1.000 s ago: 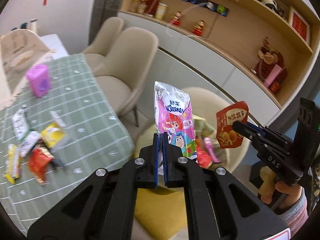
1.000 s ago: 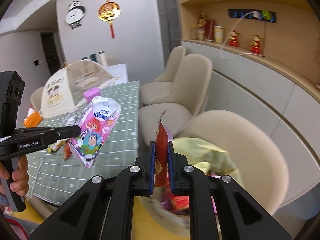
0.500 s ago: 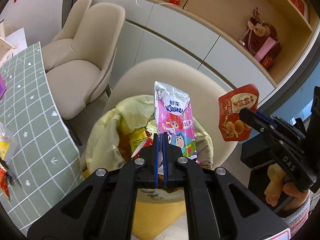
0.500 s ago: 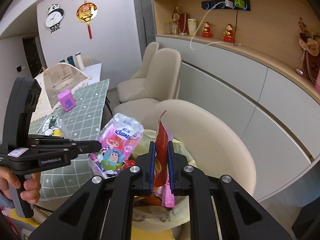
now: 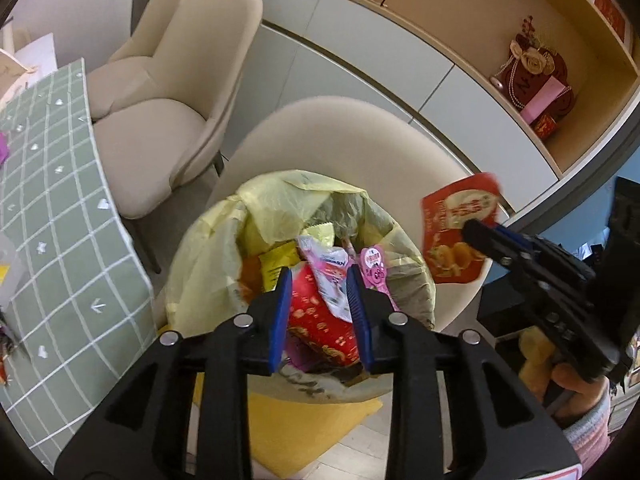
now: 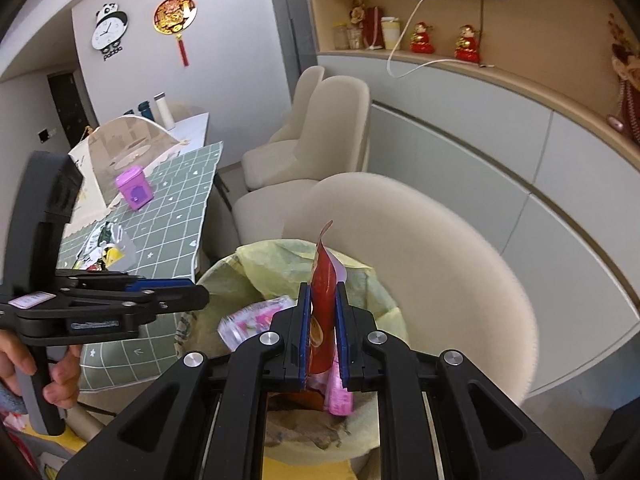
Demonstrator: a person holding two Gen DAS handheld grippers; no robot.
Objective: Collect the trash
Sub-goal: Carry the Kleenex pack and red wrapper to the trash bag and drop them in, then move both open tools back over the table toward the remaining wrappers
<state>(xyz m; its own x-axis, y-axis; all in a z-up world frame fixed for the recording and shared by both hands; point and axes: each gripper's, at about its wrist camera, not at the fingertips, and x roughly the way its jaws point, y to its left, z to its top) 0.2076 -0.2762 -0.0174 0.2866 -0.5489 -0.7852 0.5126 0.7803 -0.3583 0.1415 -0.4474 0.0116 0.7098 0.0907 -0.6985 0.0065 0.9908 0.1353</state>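
Over the yellow-lined round trash bin (image 5: 208, 256), the left gripper (image 5: 320, 304) hung with fingers spread wide and empty. The right gripper (image 6: 322, 332) pinched a flat red snack wrapper (image 6: 322, 280) upright, long axis vertical, directly above the bin's mouth, ready to drop. Beyond stood the green checked table (image 6: 168, 216).

Left tool (image 5: 320, 276), its 2 blue-padded jaws parted, above a yellow-lined trash bin (image 5: 208, 248) full of wrappers. Pink tissue pack (image 5: 330, 276) lies among them. At right, the right tool (image 5: 476, 232) grips a red snack packet (image 5: 452, 220).
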